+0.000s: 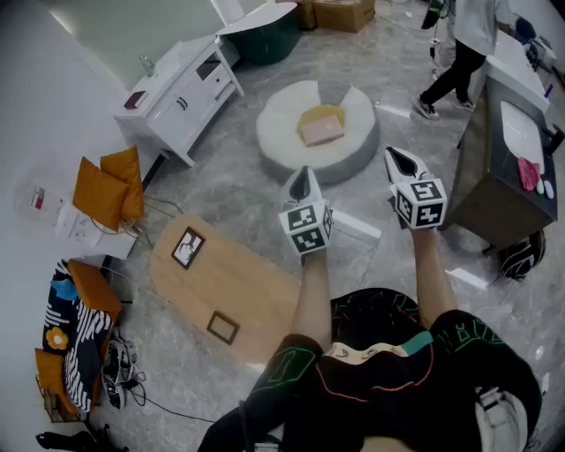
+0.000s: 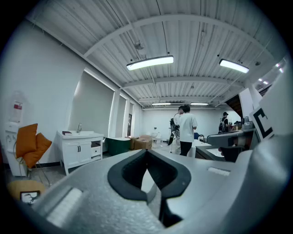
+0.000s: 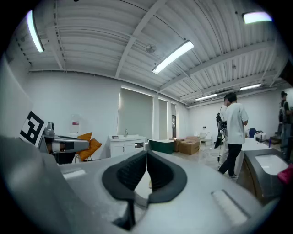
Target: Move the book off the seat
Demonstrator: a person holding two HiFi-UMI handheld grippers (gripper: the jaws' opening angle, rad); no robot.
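In the head view a pinkish book [image 1: 322,127] with a yellow one under it lies on a round white seat [image 1: 281,132] on the floor ahead of me. My left gripper [image 1: 304,173] is held up short of the seat's near edge, jaws shut and empty. My right gripper [image 1: 400,157] hovers to the right of the seat, also shut with nothing in it. Both gripper views look level across the room: the left gripper [image 2: 146,153] and the right gripper [image 3: 147,154] show closed pads, and the book is not in view there.
A white cabinet [image 1: 181,88] stands at the left, with orange cushions [image 1: 110,185] beside it. A low oval wooden table [image 1: 221,282] is near my left. A dark counter [image 1: 508,168] stands at the right. A person [image 1: 459,53] walks at the back, near cardboard boxes [image 1: 344,13].
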